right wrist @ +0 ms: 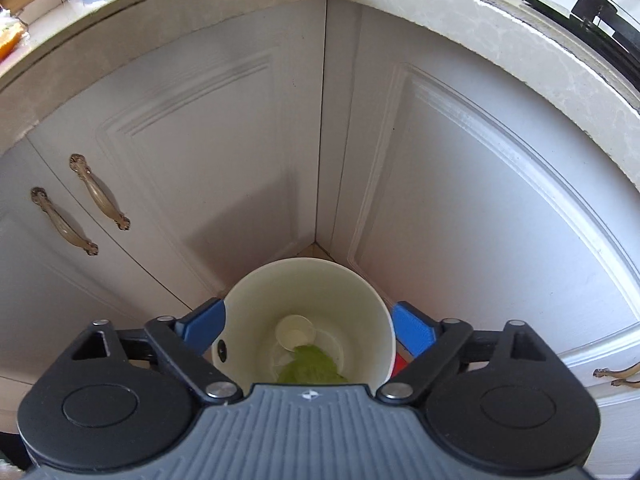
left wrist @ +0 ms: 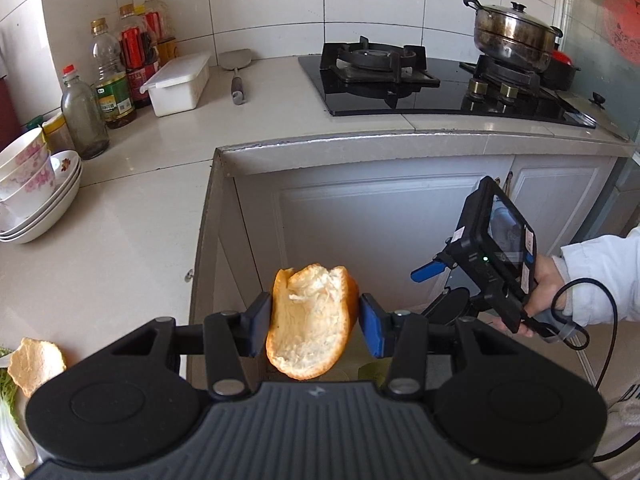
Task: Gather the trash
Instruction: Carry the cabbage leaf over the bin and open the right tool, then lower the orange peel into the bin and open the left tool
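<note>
Home kitchen, gas hob (left wrist: 400, 80) with steel pot (left wrist: 516, 36), oil bottles (left wrist: 132, 48), stacked bowls (left wrist: 36, 196), tiled wall (left wrist: 280, 0)

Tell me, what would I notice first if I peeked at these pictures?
Probably the big orange peel, pinched in the left gripper just off the counter's edge. Next, the white bin in the corner below the cabinets, with a green leaf inside, and the right gripper open above it.

A bin (right wrist: 312, 312) stood low in the frame's centre, in the corner between two cabinet doors (right wrist: 208, 152), a leaf (right wrist: 310, 366) inside.
</note>
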The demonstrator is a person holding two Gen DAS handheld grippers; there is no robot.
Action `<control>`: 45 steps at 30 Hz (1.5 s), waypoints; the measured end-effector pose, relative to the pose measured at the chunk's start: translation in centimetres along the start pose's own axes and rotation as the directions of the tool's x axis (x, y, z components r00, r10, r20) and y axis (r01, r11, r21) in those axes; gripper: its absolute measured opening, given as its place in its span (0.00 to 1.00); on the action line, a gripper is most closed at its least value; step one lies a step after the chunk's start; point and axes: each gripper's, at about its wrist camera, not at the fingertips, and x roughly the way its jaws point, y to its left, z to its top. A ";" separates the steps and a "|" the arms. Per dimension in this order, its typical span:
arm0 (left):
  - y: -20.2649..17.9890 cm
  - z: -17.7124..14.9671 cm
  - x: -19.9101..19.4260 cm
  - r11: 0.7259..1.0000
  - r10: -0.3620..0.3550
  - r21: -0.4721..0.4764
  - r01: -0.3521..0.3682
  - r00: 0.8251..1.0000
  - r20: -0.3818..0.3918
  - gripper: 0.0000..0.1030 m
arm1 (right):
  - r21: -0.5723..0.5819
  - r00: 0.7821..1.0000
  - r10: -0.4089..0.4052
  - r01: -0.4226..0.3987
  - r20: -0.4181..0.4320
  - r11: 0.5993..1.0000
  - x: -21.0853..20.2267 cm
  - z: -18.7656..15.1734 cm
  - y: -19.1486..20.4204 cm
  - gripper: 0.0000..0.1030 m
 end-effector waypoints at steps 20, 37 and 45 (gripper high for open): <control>-4.8 -0.3 13.1 0.987 -0.143 0.054 0.151 0.980 -0.141 0.45 | 0.026 0.997 -0.053 0.051 0.062 0.998 -8.8 -3.9 0.6 1.00; -6.8 -3.5 25.5 0.998 -0.051 0.024 0.060 0.961 -0.271 0.58 | 0.100 0.983 -0.144 0.133 0.117 0.986 -11.9 -5.6 0.4 1.00; -6.8 -1.1 21.6 0.999 -0.016 0.040 0.023 0.986 -0.163 0.78 | 0.071 0.976 -0.174 0.166 0.129 0.984 -12.8 -4.9 0.4 1.00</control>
